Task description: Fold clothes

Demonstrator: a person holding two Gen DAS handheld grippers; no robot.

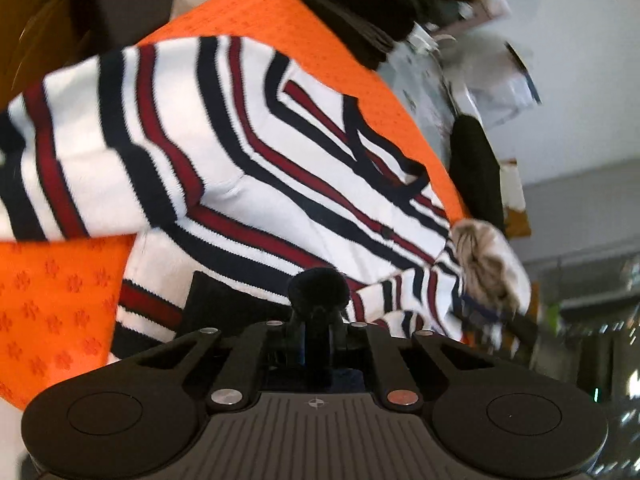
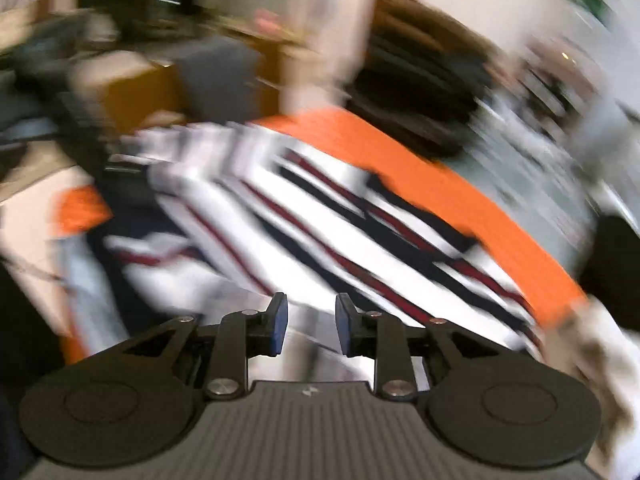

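A white sweater with navy and red stripes (image 1: 240, 152) lies on an orange patterned cloth (image 1: 52, 292). One sleeve is folded across its body. My left gripper (image 1: 316, 304) is shut, its fingers pinched together over the sweater's hem edge, apparently holding it. In the blurred right wrist view the same sweater (image 2: 360, 240) lies ahead on the orange cloth (image 2: 440, 184). My right gripper (image 2: 311, 320) is open and empty, its blue-padded fingers (image 2: 280, 316) hovering over the sweater's near edge.
A beige crumpled garment (image 1: 488, 268) lies at the sweater's right end. A stack of dark folded clothes (image 1: 360, 12) sits at the far edge of the cloth. A black object (image 1: 476, 168) stands to the right. Cluttered room behind.
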